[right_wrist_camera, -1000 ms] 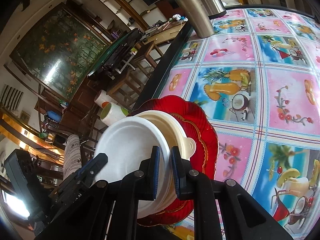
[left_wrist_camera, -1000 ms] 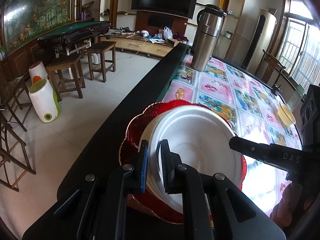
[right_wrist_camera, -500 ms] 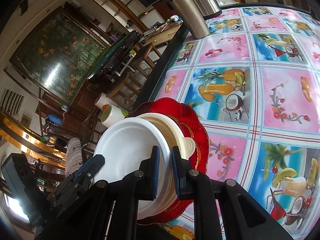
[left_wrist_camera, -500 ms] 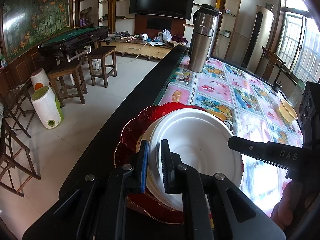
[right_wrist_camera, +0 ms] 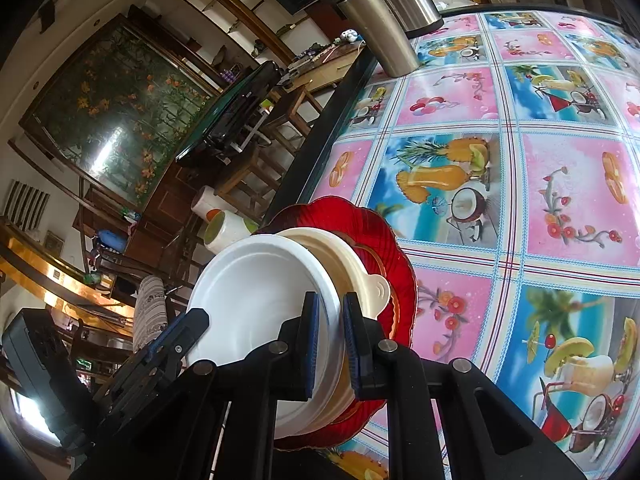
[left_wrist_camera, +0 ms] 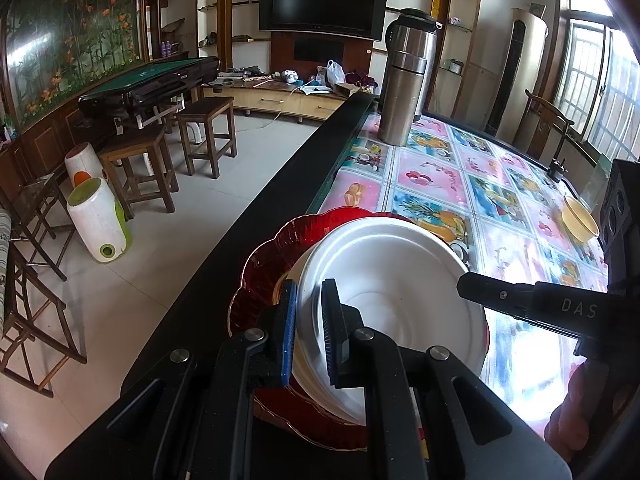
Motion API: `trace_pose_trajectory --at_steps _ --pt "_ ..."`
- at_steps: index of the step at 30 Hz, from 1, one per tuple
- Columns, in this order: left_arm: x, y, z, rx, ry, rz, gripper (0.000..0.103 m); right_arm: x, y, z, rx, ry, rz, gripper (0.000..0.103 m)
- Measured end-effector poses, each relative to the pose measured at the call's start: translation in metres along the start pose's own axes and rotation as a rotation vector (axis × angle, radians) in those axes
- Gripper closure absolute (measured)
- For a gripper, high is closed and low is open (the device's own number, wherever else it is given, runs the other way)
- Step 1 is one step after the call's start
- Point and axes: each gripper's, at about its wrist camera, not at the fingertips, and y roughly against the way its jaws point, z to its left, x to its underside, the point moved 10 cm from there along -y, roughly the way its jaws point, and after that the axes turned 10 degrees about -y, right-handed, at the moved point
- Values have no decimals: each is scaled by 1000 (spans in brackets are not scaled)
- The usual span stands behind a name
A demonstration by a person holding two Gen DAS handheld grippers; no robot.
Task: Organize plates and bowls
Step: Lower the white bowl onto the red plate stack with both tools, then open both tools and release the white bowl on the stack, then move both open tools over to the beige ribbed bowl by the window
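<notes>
Left wrist view: left gripper (left_wrist_camera: 308, 330) pinching the white plate's (left_wrist_camera: 394, 276) near rim.
Right gripper (right_wrist_camera: 330, 342): pinching the opposite rim.
Stack: white plate over cream bowl (right_wrist_camera: 348, 260), red plate (right_wrist_camera: 360, 220), at table (right_wrist_camera: 520, 160) edge.

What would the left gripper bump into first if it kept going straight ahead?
The left gripper is already clamped on the white plate, so that comes first. Beyond it, probably the red plate underneath, then the tablecloth; depth is hard to judge.

White letters "DAS" on the black right gripper (left_wrist_camera: 464, 284) finger, just beside the white plate (left_wrist_camera: 400, 280); nothing else legible.
</notes>
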Motion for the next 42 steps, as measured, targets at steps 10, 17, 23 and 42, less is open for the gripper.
trace_pose_trajectory --at_steps 10,17,23,42 --pt "-4 3 8 -80 -24 -19 92 2 1 0 -5 -3 2 89" --pt "-16 16 20 -211 -57 -83 61 -4 14 -5 -30 -27 -20 88" --pt "-27 26 13 -240 -86 -115 61 -19 32 -27 -41 -77 -59 88" --pt "-85 46 -181 -161 -393 -241 41 -81 140 -167 -55 -263 -220 88"
